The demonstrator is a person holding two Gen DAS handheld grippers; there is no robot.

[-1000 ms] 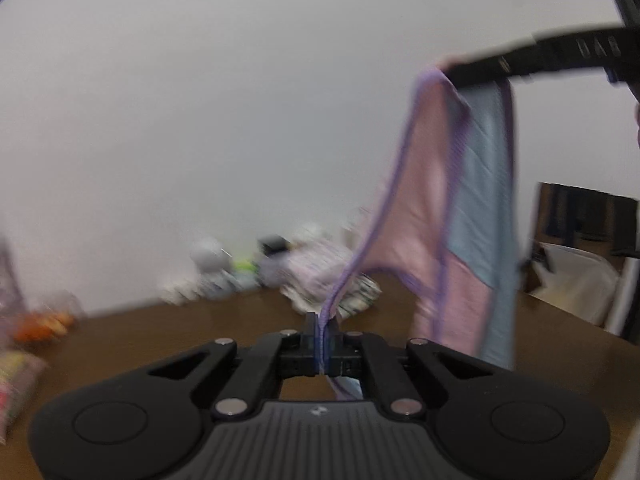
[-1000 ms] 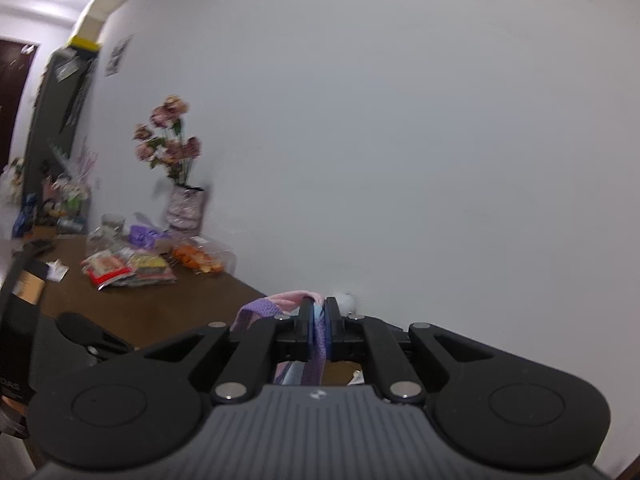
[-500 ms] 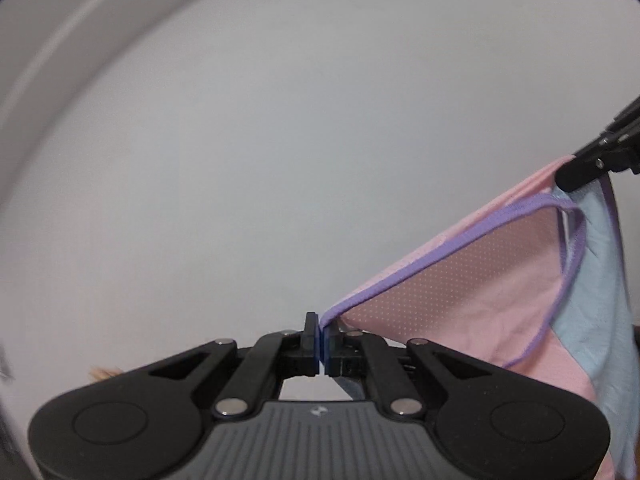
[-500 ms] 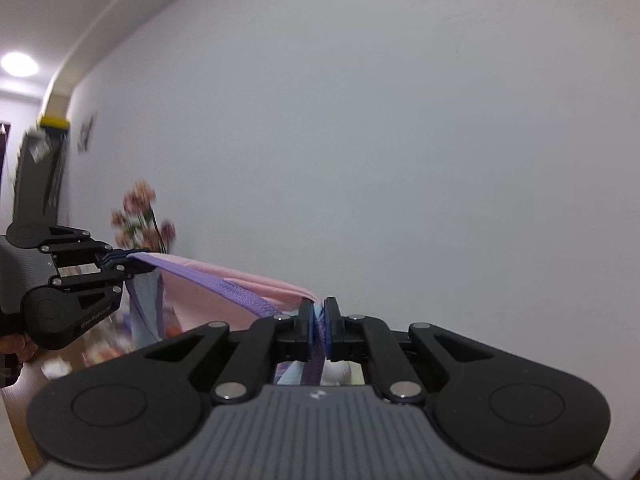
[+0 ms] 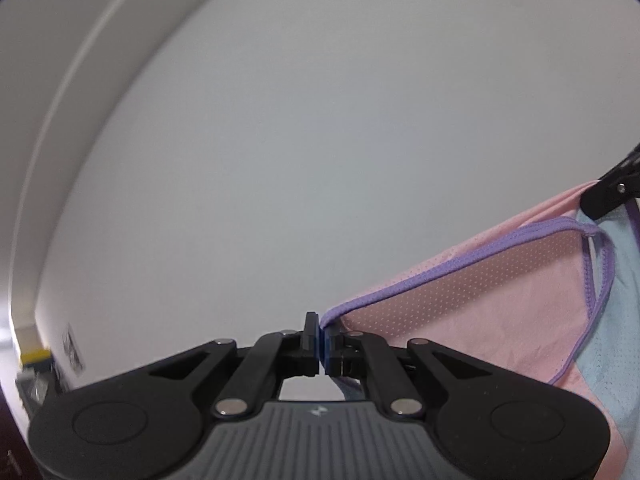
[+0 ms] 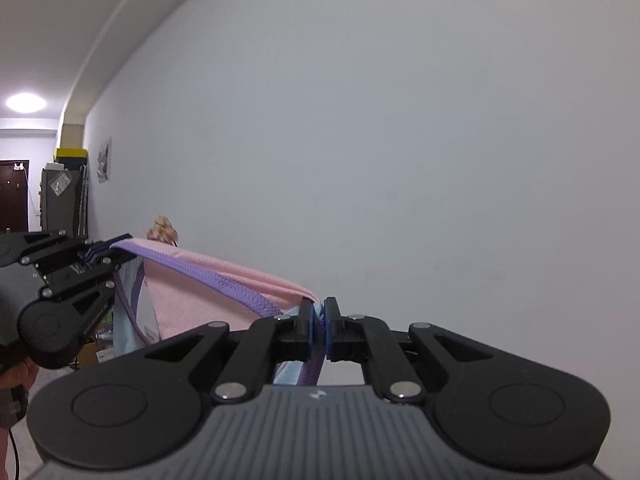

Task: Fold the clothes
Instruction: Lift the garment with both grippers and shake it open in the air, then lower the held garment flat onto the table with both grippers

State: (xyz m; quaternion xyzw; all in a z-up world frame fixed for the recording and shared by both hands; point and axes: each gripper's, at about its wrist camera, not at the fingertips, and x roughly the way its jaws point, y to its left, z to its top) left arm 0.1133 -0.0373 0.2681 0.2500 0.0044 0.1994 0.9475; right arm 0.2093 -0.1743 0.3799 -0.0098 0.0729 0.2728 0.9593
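Note:
A pink and light-blue garment with purple trim (image 5: pixel 480 312) hangs stretched in the air between my two grippers. My left gripper (image 5: pixel 321 334) is shut on one corner of its purple edge. My right gripper (image 6: pixel 319 320) is shut on the other corner; the cloth (image 6: pixel 208 280) runs from it to the left. In the right wrist view the left gripper (image 6: pixel 96 254) shows at the left, clamping the cloth. In the left wrist view the right gripper's fingertips (image 5: pixel 608 196) show at the right edge. The table is out of view.
Both cameras point upward at a plain white wall (image 6: pixel 360 140). A ceiling light (image 6: pixel 25 103), a dark door (image 6: pixel 14 196) and a grey cabinet (image 6: pixel 62 200) show at the far left of the right wrist view. Flower tops (image 6: pixel 162 230) peek above the cloth.
Both grippers have lifted the garment upward and pulled apart, so it now hangs stretched between them. The table and its clutter have dropped out of view.

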